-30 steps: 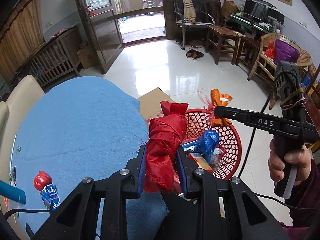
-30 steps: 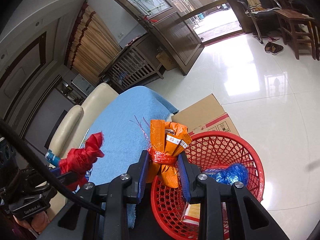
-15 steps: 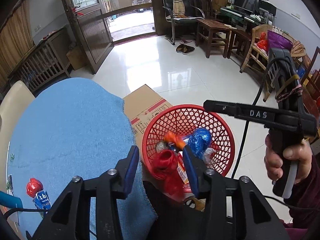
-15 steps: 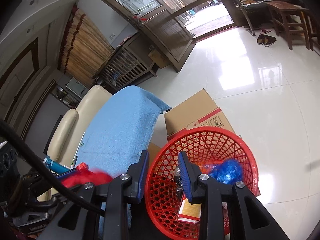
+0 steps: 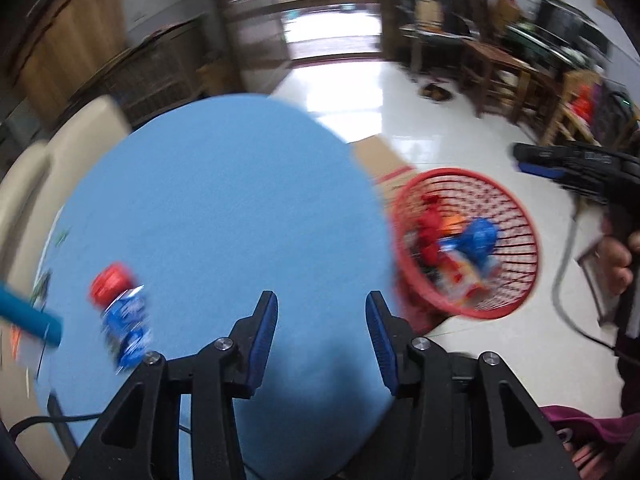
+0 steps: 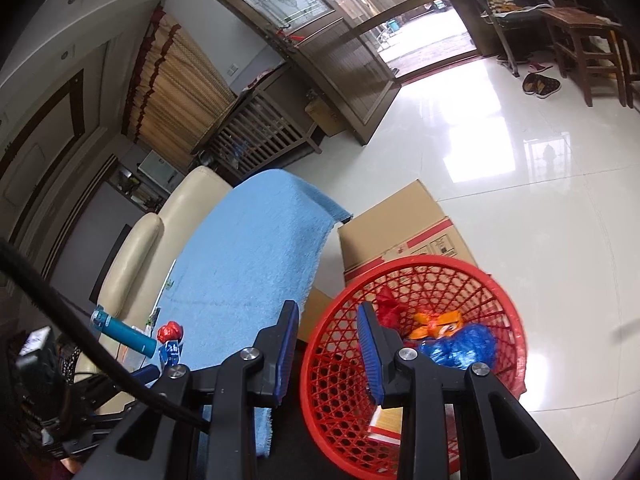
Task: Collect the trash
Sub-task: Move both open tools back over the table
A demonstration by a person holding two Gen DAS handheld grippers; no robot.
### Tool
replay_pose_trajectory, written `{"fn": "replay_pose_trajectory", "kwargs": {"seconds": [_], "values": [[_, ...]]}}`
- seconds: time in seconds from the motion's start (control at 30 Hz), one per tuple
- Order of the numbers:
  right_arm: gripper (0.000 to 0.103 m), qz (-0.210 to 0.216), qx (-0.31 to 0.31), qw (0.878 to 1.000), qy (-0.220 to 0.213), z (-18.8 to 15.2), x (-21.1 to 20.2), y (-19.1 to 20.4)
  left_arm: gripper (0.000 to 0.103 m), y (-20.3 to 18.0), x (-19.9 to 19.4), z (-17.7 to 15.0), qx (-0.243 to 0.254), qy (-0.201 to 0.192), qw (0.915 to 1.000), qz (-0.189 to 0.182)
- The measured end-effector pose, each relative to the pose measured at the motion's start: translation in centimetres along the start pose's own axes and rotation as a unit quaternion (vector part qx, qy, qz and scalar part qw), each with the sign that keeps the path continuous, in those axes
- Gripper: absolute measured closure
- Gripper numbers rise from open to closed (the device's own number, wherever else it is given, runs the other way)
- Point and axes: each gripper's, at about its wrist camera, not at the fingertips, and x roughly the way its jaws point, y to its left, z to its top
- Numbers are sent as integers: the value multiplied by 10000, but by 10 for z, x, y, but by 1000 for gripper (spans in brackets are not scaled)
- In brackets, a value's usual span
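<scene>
The red mesh basket (image 5: 468, 312) (image 6: 312, 360) stands on the floor beside the blue-clothed table (image 5: 220, 220) (image 6: 256, 260). Inside it lie a red bag (image 6: 386, 308), an orange bag (image 6: 438, 322) and a blue bag (image 6: 460, 346). My left gripper (image 5: 320, 298) is open and empty over the cloth, in a blurred picture. To its left a red-and-blue wrapper (image 5: 120, 312) (image 6: 171, 340) lies on the cloth. My right gripper (image 6: 327, 308) hovers at the basket's near rim, its jaws a little apart with nothing between them.
A cardboard box (image 6: 396, 224) sits on the floor behind the basket. A teal tube (image 6: 124, 330) lies at the table's left edge, by a cream sofa (image 6: 160, 232). Wooden chairs and stools line the far right of the glossy white floor.
The left gripper let the red bag fall into the basket and swung left over the cloth. The right gripper dropped the orange bag into the basket and stayed put.
</scene>
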Motion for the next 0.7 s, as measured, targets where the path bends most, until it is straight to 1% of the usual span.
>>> {"fn": "replay_pose_trajectory", "kwargs": {"seconds": [0.1, 0.17, 0.2, 0.3, 0.4, 0.47, 0.57, 0.63, 0.7], "values": [[69, 108, -133, 9997, 193, -2, 14, 18, 56, 46, -8, -21, -503, 8, 9981, 357], [69, 150, -289, 9990, 309, -5, 24, 33, 51, 78, -13, -37, -857, 7, 9946, 577], [69, 189, -391, 9983, 391, -6, 30, 43, 45, 95, -17, -45, -1063, 2, 9918, 713], [69, 307, -700, 9951, 634, -9, 50, 73, 44, 139, -25, -68, -1665, 5, 9812, 972], [69, 419, -1137, 9887, 887, -15, 75, 114, 44, 171, -29, -90, -2156, 2, 9709, 1043], [69, 510, -1426, 9826, 1072, -19, 92, 141, 44, 184, -29, -103, -2363, 11, 9657, 1077], [69, 650, -1881, 9709, 1333, -28, 122, 185, 44, 195, -25, -118, -2552, 32, 9616, 1013], [69, 724, -2158, 9627, 1460, -33, 141, 209, 44, 197, -20, -122, -2599, 45, 9609, 951], [64, 806, -2384, 9542, 1617, -39, 164, 234, 44, 200, -16, -126, -2614, 44, 9610, 897]]}}
